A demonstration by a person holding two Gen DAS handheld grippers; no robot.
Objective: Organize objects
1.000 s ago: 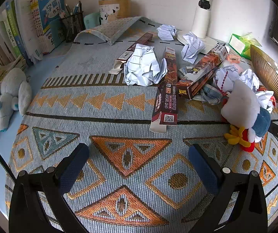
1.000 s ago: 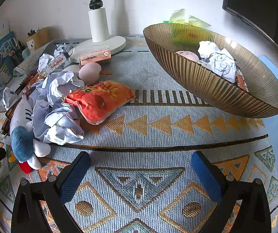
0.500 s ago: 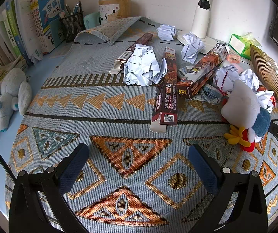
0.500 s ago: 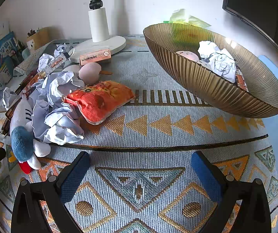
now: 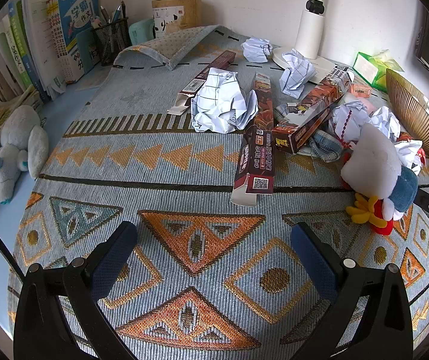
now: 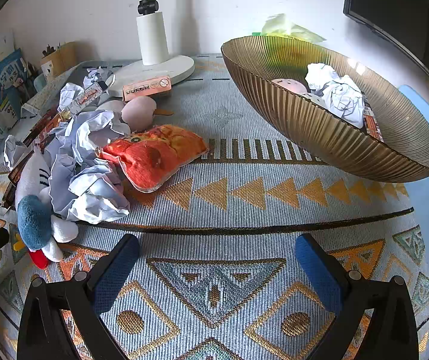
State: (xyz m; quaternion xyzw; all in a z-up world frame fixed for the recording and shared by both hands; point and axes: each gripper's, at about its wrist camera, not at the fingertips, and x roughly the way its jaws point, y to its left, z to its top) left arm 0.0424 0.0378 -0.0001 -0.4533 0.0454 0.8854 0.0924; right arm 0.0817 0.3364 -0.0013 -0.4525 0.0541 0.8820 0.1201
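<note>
A grey plush toy [image 5: 13, 147] lies at the table's left edge, partly cut off by the fisheye rim. On the patterned mat [image 5: 154, 162], a long dark carton [image 5: 256, 138] runs near-to-far, its open flap end toward the camera; a second carton [image 5: 310, 111] leans diagonally across crumpled paper [image 5: 220, 102]. A white-and-blue plush bird [image 5: 379, 177] hides much of the pile behind it. The left tongs [image 5: 214, 249] hover low over the mat, spread wide and empty. In the right wrist view, an orange plush pizza slice [image 6: 154, 156] points toward the ribbed bowl [image 6: 319, 126], whose contents are half hidden by its wall. The right tongs [image 6: 217, 255] hang level, likewise apart, gripping nothing.
</note>
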